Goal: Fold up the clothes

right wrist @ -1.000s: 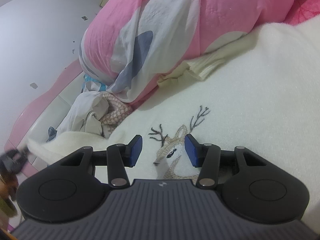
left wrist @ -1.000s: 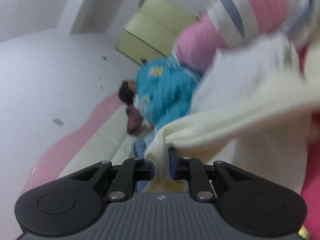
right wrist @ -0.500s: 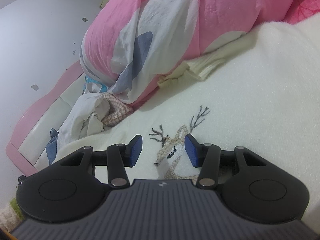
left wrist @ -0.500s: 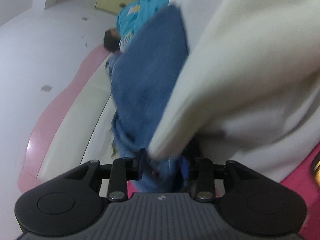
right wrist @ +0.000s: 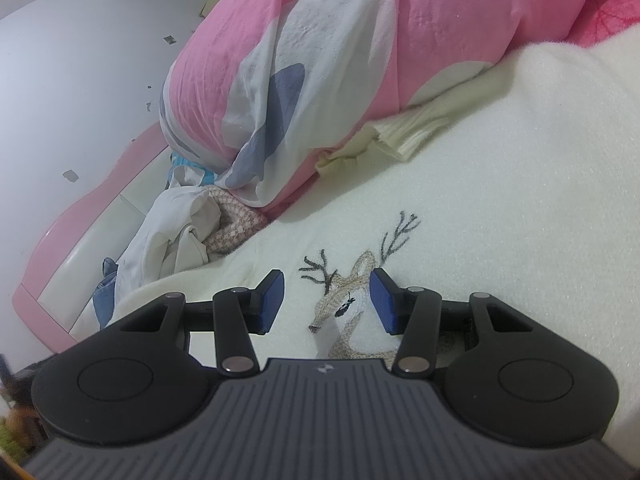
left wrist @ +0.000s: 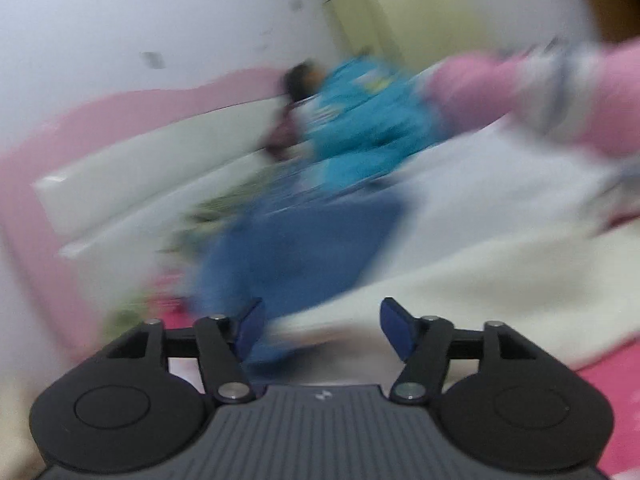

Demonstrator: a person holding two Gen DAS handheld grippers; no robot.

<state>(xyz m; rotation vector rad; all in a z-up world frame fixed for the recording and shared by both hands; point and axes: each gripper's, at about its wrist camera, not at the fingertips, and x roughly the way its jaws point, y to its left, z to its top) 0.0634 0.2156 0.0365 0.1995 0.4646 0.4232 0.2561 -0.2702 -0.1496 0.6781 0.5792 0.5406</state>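
- Lying spread across the bed, the cream sweater (right wrist: 500, 208) fills the right wrist view from 12 o'clock round to 4 o'clock; a deer design (right wrist: 352, 300) with dark antlers is stitched on it.
- The right gripper (right wrist: 326, 302) hovers low over that deer, its blue pads parted with the stitched head showing in the gap; the pads press on nothing.
- A ribbed cuff (right wrist: 404, 136) of the sweater lies at 1 o'clock from the gripper, touching the pink and white quilt (right wrist: 320, 60) bundled beyond it.
- At 10 o'clock sit crumpled white cloth (right wrist: 168, 236) and a pinkish knit piece (right wrist: 236, 228), beside the pink headboard (right wrist: 100, 200).
- The left wrist view is heavily blurred.
- The left gripper (left wrist: 322, 330) has just been opening; its jaws stand wide and released, and the sweater edge (left wrist: 500, 292) lies loose beyond them toward 2 o'clock.
- A blue garment (left wrist: 296, 252) sits at 12 o'clock from the left gripper, with a turquoise bundle (left wrist: 360, 120) further back.
- Bright pink bedding (left wrist: 612, 392) shows at 4 o'clock.
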